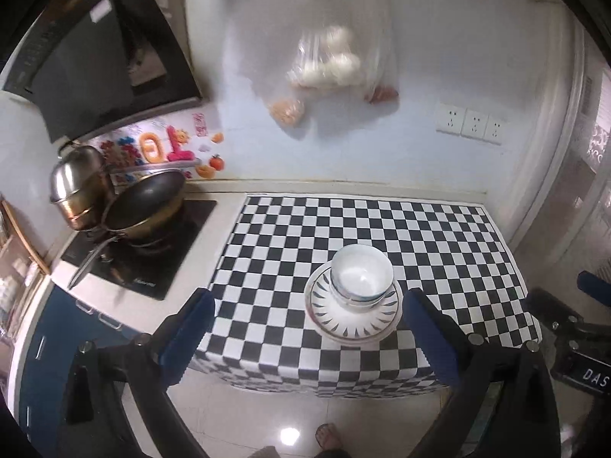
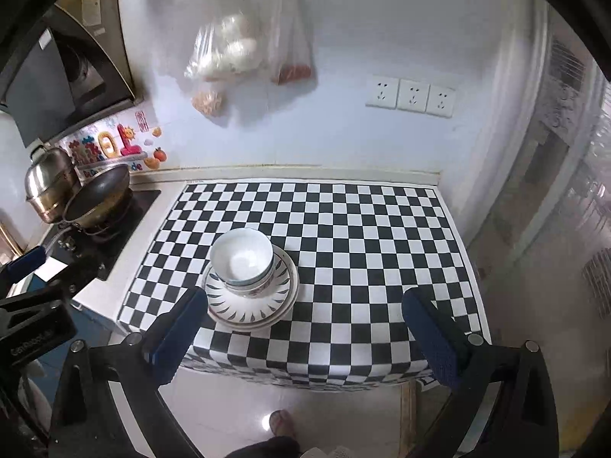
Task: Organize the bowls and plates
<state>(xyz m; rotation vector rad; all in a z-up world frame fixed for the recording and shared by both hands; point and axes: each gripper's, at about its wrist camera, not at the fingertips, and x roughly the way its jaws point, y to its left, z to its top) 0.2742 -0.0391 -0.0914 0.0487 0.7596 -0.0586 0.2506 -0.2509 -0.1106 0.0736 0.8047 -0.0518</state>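
A stack of white bowls (image 1: 362, 276) sits on a stack of white plates with dark leaf marks (image 1: 353, 318) near the front edge of the checkered table (image 1: 439, 236). The same bowls (image 2: 242, 259) and plates (image 2: 252, 301) show in the right wrist view. My left gripper (image 1: 305, 305) is open and empty, held above and in front of the stack. My right gripper (image 2: 301, 305) is open and empty, held to the right of the stack, above the table's front edge.
A stove (image 1: 145, 252) with a dark wok (image 1: 147, 200) and a steel pot (image 1: 78, 181) stands left of the table. Plastic bags (image 1: 336, 65) hang on the wall. Wall sockets (image 1: 473, 124) are at the right. A sandaled foot (image 1: 328, 435) is on the floor below.
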